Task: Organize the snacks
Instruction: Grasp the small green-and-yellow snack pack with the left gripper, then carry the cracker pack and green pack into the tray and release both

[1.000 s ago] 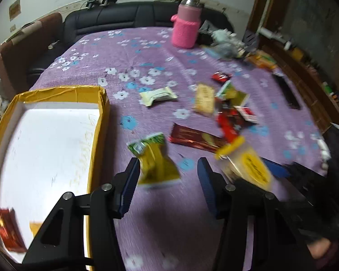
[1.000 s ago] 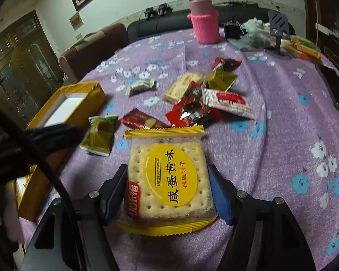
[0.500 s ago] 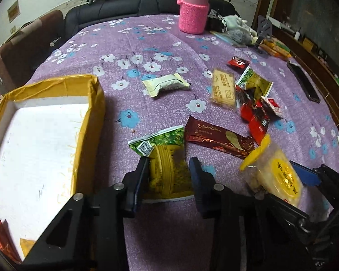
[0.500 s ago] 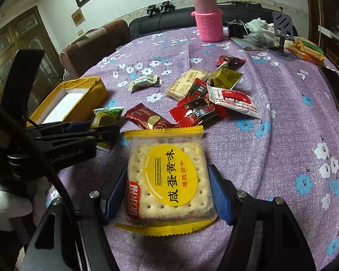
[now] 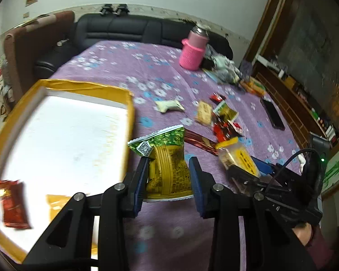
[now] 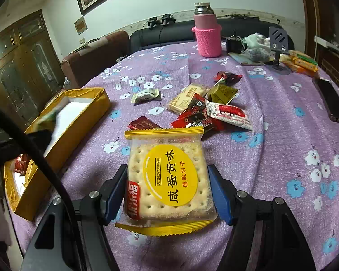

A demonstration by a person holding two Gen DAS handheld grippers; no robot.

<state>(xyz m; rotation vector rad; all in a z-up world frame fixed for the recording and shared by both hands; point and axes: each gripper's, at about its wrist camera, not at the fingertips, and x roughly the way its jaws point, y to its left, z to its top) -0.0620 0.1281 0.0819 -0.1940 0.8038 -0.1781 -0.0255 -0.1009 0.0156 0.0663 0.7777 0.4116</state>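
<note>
Left wrist view: green-and-yellow snack packet is clamped in the left gripper, lifted off the purple tablecloth, beside the yellow box; a red packet is lodged inside the box.

Right wrist view: salted egg yolk biscuit pack is pinched between the pads of the right gripper; loose snacks are heaped beyond it.

Green-yellow snack packet is held upright, lifted, just beside the yellow box right wall. Salted egg yolk biscuit pack is held flat, label up, near the table's near edge. Loose snack pile is left mid-table; red packet lies in the box's near-left corner.
</note>
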